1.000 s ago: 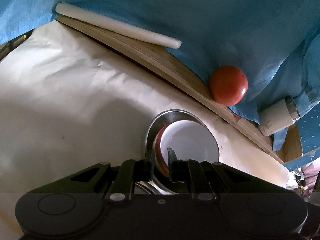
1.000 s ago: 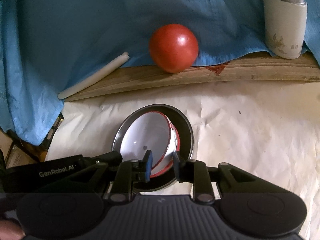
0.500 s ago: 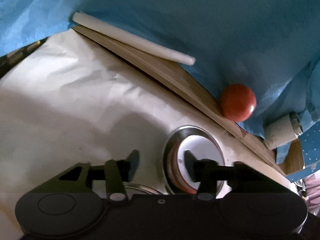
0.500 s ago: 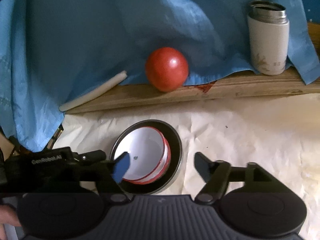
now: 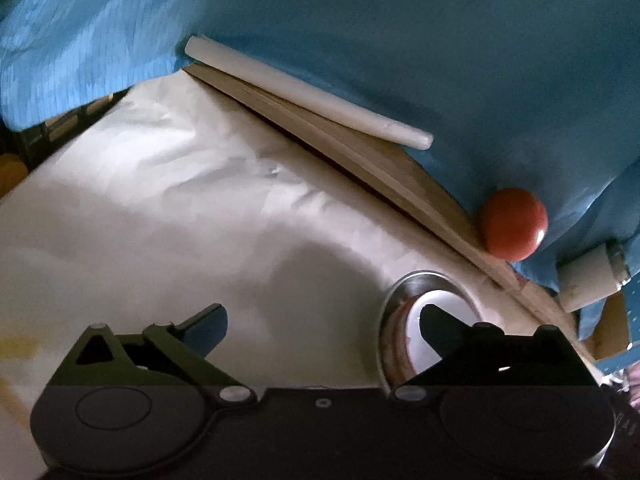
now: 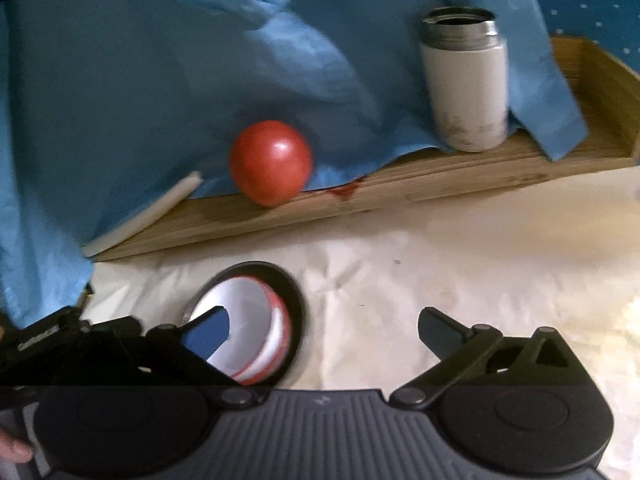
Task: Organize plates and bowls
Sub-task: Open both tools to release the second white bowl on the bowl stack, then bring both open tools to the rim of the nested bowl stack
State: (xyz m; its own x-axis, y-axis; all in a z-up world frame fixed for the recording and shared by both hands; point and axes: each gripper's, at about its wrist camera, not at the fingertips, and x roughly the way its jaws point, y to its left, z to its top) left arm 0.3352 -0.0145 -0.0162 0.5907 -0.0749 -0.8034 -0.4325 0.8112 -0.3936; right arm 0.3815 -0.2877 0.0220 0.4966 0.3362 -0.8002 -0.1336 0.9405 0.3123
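Left gripper [image 5: 322,318]: fingers spread wide, holding nothing.
Bowl [image 6: 240,308]: white inside, red-striped outside, nested in a metal bowl [image 6: 294,300] on the paper [image 6: 400,280], below the ball [image 6: 270,162].
Right gripper [image 6: 322,322]: spread wide, empty.

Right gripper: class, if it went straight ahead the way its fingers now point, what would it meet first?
Probably the paper-covered table. The right gripper is open; the red-rimmed bowl lies left of its line, the wooden ledge farther on. Depth is unclear.
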